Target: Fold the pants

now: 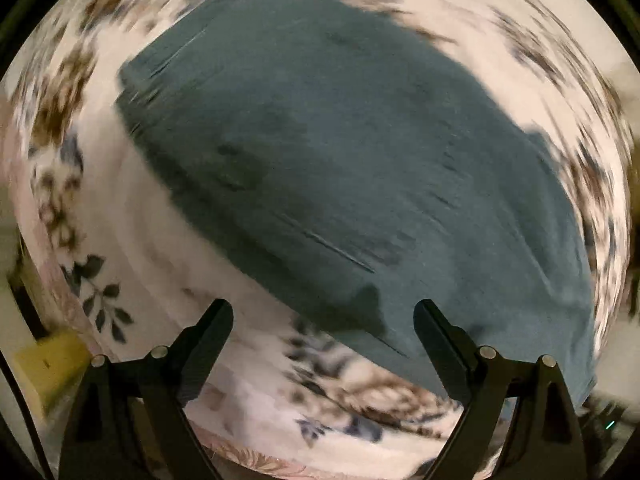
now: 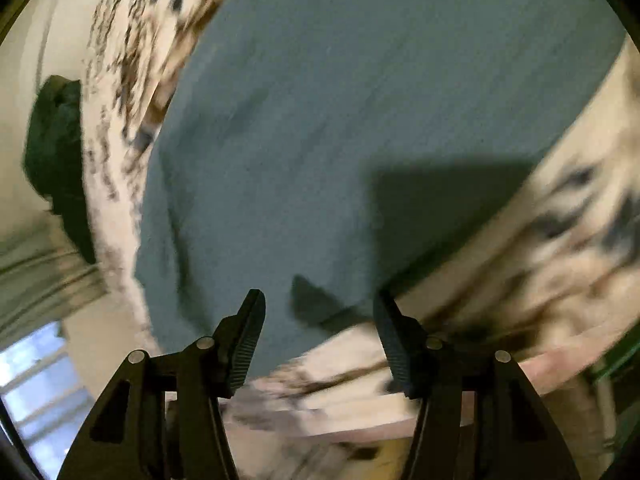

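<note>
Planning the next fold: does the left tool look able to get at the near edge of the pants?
Probably yes: the left tool is open, the pants edge lies just ahead, nothing between.

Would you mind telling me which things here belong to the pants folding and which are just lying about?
Part of the job:
- teal pants, lying spread on the bedspread
- left claw, open, holding nothing
- right claw, open, holding nothing

Just lying about:
- floral bedspread under the pants
- dark bundle beyond the bed edge, too blurred to identify
- yellow item, blurred
</note>
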